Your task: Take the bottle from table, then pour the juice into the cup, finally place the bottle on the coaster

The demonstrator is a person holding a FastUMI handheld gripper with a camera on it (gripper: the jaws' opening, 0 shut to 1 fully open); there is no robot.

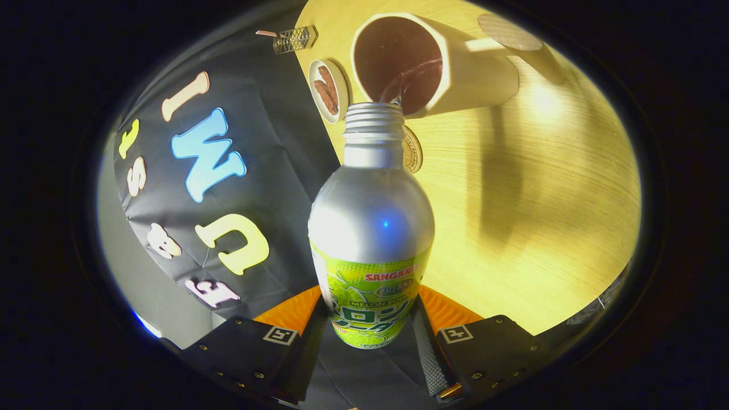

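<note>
The gripper (pixel 373 330) has both fingers closed on the bottle (pixel 371 239), tipped with its long axis running away from them. Its open neck meets the cup (pixel 455 74) rim; dark juice seems to be streaming in. The coaster (pixel 413 151) lies just behind the neck.

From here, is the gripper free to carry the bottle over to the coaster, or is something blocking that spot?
Probably yes. The gripper is shut on the bottle, mid-pour into the cup. The coaster lies bare on the table just behind the bottle's neck, with nothing on it, though partly hidden.
</note>
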